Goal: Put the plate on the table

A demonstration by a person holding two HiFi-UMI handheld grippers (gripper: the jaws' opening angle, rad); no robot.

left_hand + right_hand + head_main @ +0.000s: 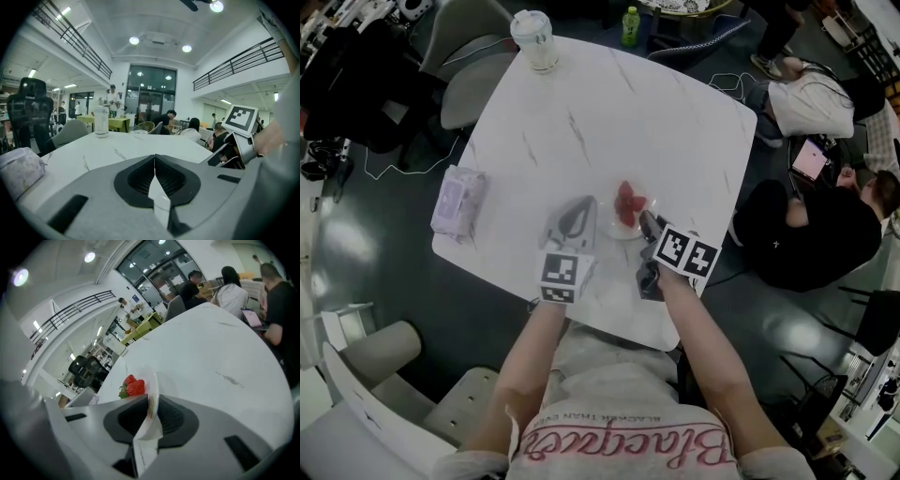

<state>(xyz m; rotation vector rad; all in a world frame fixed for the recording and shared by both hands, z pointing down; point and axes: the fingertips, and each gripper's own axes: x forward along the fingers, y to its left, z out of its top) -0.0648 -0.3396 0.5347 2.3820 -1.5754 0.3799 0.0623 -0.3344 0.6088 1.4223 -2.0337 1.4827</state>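
Note:
A small clear plate with red strawberries is at the near middle of the white marble table. My right gripper is shut on the plate's near right rim. In the right gripper view the thin rim runs between the closed jaws of the right gripper, with the strawberries just beyond. Whether the plate rests on the table or hangs just above it, I cannot tell. My left gripper is just left of the plate, shut and empty; the left gripper shows nothing between its jaws.
A lidded cup stands at the table's far edge and a tissue pack lies at the left edge. A green bottle sits beyond the table. Grey chairs stand far left. People sit on the right.

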